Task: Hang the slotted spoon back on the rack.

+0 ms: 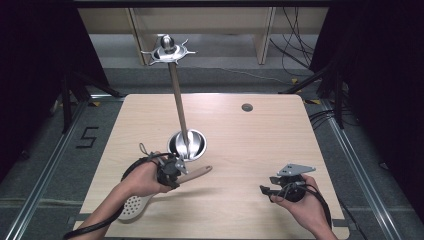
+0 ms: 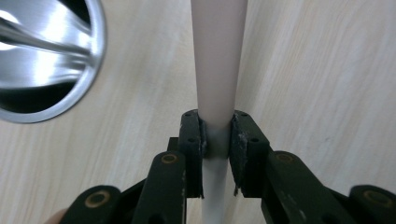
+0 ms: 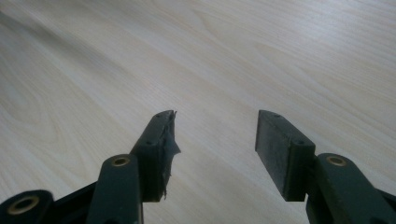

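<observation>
The left tongs [image 2: 217, 140] are clamping the slotted spatula's handle [image 2: 218, 56], its tip toward the rack's base [image 1: 187, 145] at one o'clock for hanging; the right tongs [image 3: 215, 140] are idling wide open and empty over the bench [image 1: 250, 145].

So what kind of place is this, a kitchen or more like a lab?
More likely a lab or recording setup than a kitchen: a bare wooden table stands on a grey floor with loose cables behind it, and a person's hands work hand-held grippers, the left gripper holding a slotted spatula.
</observation>
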Motion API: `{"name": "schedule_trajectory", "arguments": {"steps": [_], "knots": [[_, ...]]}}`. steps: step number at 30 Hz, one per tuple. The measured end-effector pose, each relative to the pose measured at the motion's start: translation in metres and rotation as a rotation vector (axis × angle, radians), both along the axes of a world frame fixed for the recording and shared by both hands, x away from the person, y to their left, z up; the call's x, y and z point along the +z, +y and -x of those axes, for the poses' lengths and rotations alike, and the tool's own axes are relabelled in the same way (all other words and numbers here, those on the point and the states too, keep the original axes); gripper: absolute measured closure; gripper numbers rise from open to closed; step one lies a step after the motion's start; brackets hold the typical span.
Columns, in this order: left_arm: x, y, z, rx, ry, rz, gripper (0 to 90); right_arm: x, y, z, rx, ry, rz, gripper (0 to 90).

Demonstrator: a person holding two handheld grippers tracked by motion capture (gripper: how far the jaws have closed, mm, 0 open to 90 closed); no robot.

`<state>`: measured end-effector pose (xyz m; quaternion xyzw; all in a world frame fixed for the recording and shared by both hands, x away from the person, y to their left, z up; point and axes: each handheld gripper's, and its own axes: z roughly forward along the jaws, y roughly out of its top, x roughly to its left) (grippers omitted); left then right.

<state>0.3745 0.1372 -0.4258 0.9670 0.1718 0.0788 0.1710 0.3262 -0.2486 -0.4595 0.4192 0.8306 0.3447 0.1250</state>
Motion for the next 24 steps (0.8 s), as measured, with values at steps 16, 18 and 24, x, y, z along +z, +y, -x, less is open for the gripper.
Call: {"name": "schedule_trajectory", "arguments": {"steps": [16, 18, 24], "knots": [[0.033, 0.057, 0.027, 0.118, -0.167, 0.220, 75.1, 0.001, 0.001, 0.001, -0.010, 0.005, -0.003, 48.0], [0.033, 0.059, 0.029, 0.131, -0.163, 0.244, 75.1, 0.001, 0.001, 0.001, -0.010, 0.004, -0.003, 48.0], [0.036, 0.072, 0.036, 0.148, -0.219, 0.298, 75.2, 0.001, 0.001, 0.001, -0.011, 0.005, -0.003, 48.0]]}}
